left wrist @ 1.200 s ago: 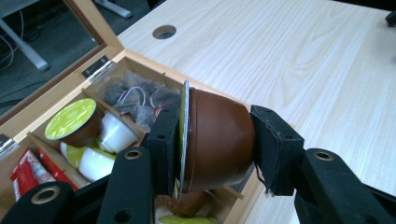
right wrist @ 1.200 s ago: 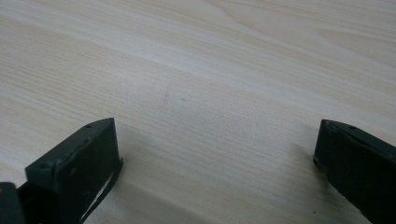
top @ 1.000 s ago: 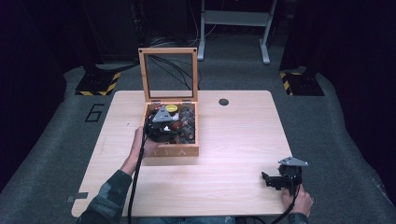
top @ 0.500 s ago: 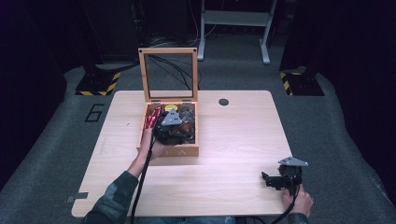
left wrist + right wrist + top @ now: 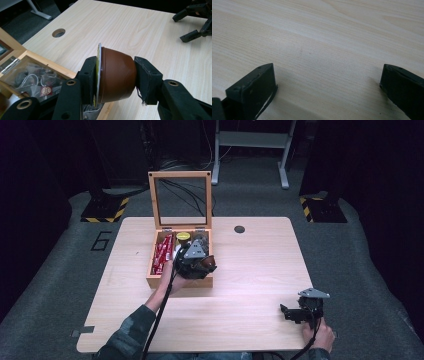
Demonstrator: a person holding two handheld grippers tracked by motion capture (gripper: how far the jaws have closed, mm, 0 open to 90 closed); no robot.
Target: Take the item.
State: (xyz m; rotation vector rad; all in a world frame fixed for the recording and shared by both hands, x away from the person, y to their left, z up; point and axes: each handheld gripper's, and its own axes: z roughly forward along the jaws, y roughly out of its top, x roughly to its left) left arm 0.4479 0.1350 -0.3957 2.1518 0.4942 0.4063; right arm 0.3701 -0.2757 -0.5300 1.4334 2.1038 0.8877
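Comparing with a second ago, the big change is on the left: my left gripper [image 5: 199, 261] was down among the stuff in the box [image 5: 155, 281], and now it's over the box's right half, shifted toward the open counter [image 5: 260, 265], with a brown pod [image 5: 116, 75] in its grip. That shift also uncovered the red packets [image 5: 162, 252] on the left side of the box, plus a yellow-topped pod [image 5: 183, 237] at the back near the hinge. So I'd say the pick is done and I'm at the carry-out stage, with the pod on its way out of the box.

Left fingers [image 5: 147, 80]: closed on the pod, one pad flat against its foil lid, the other against its base, so it's lying sideways between them. Looks like a solid hold, pod clear of the box rim and hanging over the box's near-right corner and the bare wood beyond. The box lid is standing upright.

Over on the right nothing has moved. My right gripper [image 5: 292, 314] sits at the near-right corner of the counter, well apart from the box, fingers [image 5: 252, 92] spread wide with nothing but wood grain between them. It's holding nothing.
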